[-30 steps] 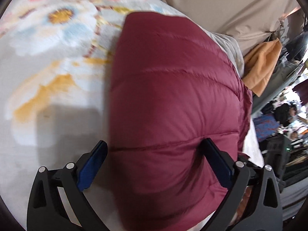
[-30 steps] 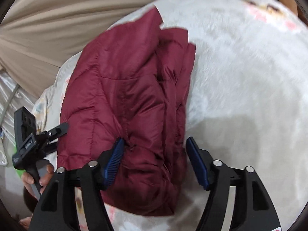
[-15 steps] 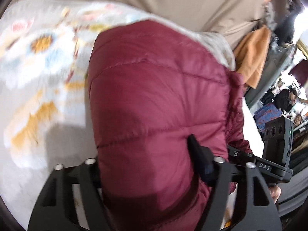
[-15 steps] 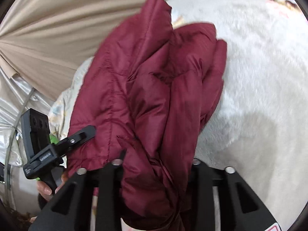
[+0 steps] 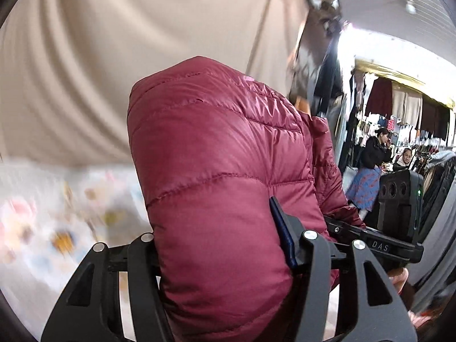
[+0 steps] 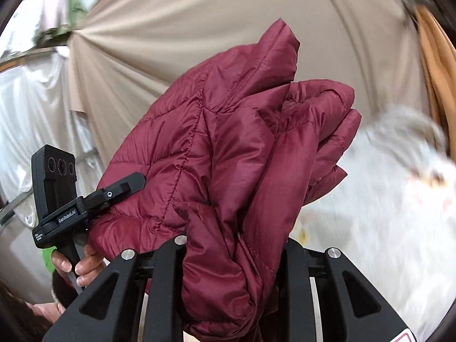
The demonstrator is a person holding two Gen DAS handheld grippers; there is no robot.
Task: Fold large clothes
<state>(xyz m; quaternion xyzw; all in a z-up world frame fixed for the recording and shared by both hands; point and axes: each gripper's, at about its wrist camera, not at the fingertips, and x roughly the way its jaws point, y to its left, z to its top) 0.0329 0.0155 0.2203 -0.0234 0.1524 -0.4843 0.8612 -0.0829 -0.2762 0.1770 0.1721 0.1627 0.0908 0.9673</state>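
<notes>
Maroon quilted puffer jacket (image 5: 216,193) bundled and lifted, filling the centre of both wrist views. Left gripper (image 5: 219,245) at bottom centre of its frame: jaws closed in on a thick fold of the jacket, blue pad of one finger (image 5: 280,239) pressed into the fabric; the other pad is buried under padding. Right gripper (image 6: 233,245) at bottom centre of its own frame: jaws likewise clamped on a bunched wad of the jacket, pads hidden by cloth. In the right wrist view the jacket rises from the jaws to the upper middle, one corner sticking up, folds layered at right. The left gripper shows at lower left of that frame, its finger tip against the jacket's edge, a hand (image 6: 77,265) on its handle. Beige curtain (image 6: 199,28) behind. White floral blanket (image 5: 42,213) at lower left of the left wrist view, blurred. Hanging clothes and two people (image 5: 376,151) at right.
</notes>
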